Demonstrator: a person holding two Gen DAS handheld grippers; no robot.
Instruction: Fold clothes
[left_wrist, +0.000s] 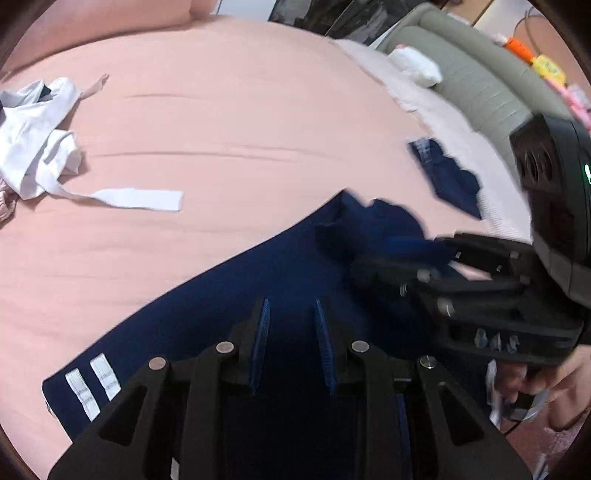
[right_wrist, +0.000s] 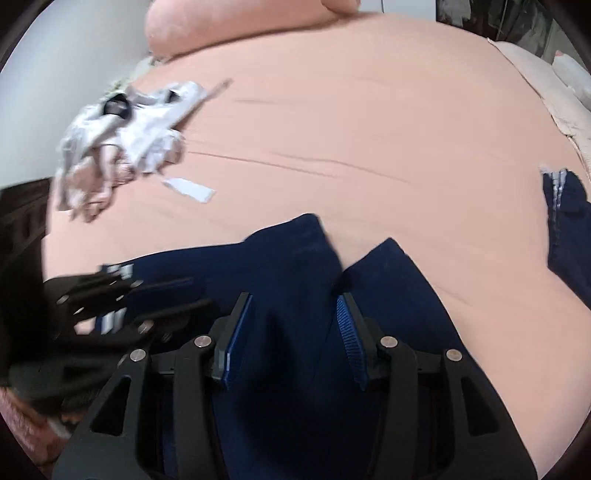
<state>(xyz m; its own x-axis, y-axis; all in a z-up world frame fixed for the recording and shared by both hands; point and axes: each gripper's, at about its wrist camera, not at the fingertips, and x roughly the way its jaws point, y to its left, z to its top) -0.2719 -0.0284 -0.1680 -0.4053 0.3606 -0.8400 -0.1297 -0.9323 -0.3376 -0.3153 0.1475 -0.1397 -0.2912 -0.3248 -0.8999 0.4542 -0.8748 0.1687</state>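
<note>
While both grippers (left_wrist: 291, 314) (right_wrist: 295, 310) hang unclenched over navy trousers (left_wrist: 221, 295), white clothes (left_wrist: 40, 140) lie on the pink bedsheet (left_wrist: 240, 110).

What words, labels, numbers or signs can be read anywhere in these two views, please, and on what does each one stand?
No text can be read in either view.
White stripes on the navy garment: faint marks, too small to read.
Label patch on the second navy piece: too blurred to read.
Green lit sign on the right gripper's camera housing: cut off at the frame edge, unreadable.
Yellow item beyond the bed: its marking is too small to read.
</note>
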